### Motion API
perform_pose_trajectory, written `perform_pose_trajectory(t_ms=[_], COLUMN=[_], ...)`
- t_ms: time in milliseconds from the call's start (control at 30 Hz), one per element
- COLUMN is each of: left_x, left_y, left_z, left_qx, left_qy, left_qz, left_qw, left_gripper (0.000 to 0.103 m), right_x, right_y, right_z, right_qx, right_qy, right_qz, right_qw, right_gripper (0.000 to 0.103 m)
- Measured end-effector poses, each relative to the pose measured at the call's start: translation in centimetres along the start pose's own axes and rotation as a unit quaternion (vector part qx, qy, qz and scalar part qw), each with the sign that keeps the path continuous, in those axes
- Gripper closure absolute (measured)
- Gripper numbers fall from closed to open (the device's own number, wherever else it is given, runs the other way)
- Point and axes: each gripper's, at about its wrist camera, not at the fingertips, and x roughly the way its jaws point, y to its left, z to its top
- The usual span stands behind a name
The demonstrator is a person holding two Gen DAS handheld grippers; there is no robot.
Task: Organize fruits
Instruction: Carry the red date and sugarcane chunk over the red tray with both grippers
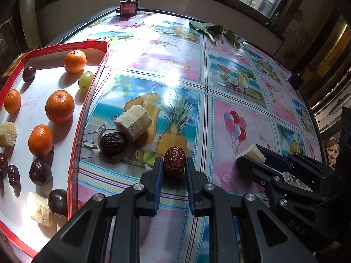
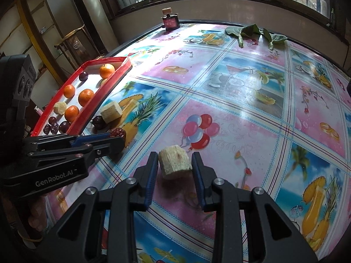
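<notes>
Between the open fingers of the left gripper [image 1: 174,164] sits a red date [image 1: 174,160], close to both fingers. Just ahead lie another date [image 1: 113,139] and a cane chunk [image 1: 133,121]. Left of it is the red tray [image 1: 87,105]. Right gripper [image 2: 175,161] is open around a cane piece [image 2: 174,164]

**Surface Finish Findings**

Tablecloth [image 2: 252,118]: glossy printed plastic, smooth, strong glare. Tray [image 1: 76,153]: red glossy rim, matt white floor. Red date [image 1: 174,161]: wrinkled, shiny skin. Sugarcane piece [image 2: 174,164]: rough, fibrous, matt. Left gripper [image 1: 174,164]: matt black plastic, bright metal rivets.
</notes>
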Motion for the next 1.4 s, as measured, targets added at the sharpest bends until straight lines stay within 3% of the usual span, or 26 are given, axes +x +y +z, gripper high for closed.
perform_pose_trajectory(t_ms=[367, 800, 1133, 1400], left_x=[-3.4, -8.2, -11.9, -13.9], left_y=[-2.2, -1.6, 2.7, 8.1], left_z=[-3.6, -7.1, -7.5, -6.9], left_qx=[0.04, 0.041, 0.006, -0.031], left_qy=[-0.009, -0.017, -0.046, -0.07], left_qz=[-0.014, -0.055, -0.047, -0.005], left_qw=[0.9991, 0.9975, 0.9978, 0.997], left_gripper=[0.084, 0.084, 0.084, 0.084], right_x=[-2.6, -5.8, -5.6, -4.1], right_y=[0.7, 4.0, 10.7, 15.8], right_z=[-3.1, -6.1, -3.9, -1.6], right_qx=[0.014, 0.022, -0.02, -0.051], right_qy=[0.01, 0.015, -0.001, -0.007], right_qz=[-0.03, -0.034, 0.01, 0.048], right_qw=[0.999, 0.999, 1.0, 0.997], right_gripper=[0.07, 0.07, 0.07, 0.07])
